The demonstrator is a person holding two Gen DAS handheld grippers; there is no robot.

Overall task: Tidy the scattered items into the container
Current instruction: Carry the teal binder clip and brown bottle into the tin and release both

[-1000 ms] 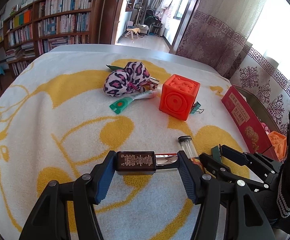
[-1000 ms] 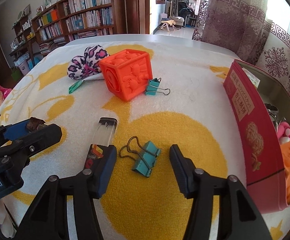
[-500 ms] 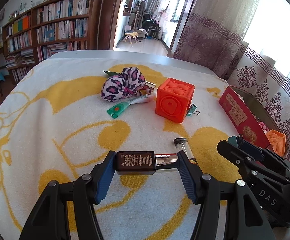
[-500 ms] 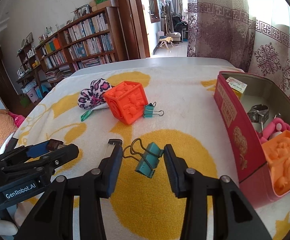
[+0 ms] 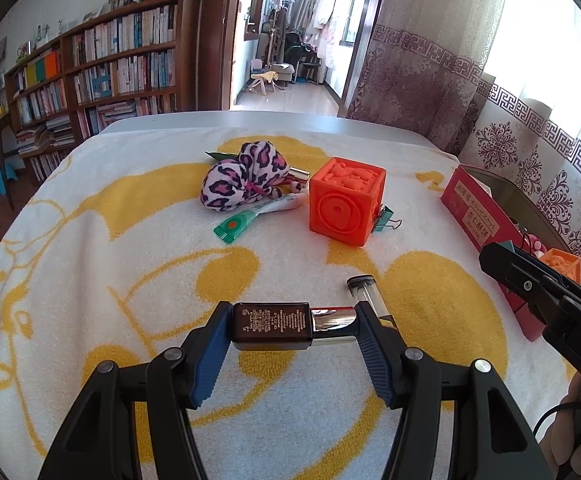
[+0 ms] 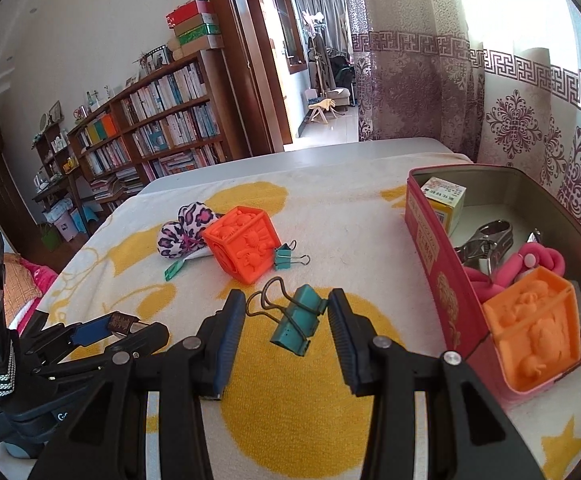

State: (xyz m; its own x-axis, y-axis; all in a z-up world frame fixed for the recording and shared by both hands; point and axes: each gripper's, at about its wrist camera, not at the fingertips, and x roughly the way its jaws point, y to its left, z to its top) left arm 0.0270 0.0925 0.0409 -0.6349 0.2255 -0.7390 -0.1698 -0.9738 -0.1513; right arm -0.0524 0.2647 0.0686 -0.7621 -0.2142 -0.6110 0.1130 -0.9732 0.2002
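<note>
Tongs count two. Your left tongs (image 5: 292,326) clamp dark bottle with silver neck (image 5: 272,326), half spread, held above towel (image 5: 90,240). Your right tongs (image 6: 286,320) grip teal binder clip (image 6: 298,322), jaws partly closed on it. Second teal clip (image 6: 284,258) touches orange cube (image 6: 242,242) on bench. Another orange cube (image 6: 534,326) sits in red tin (image 6: 434,264). One clear tube (image 5: 366,290), one leopard pouch (image 5: 242,176) on towel.

"DAS" stands in white on the right gripper (image 5: 546,300), lower right of the left wrist view; the tin's (image 5: 475,217) label and the bottle's (image 5: 272,325) print are illegible.
</note>
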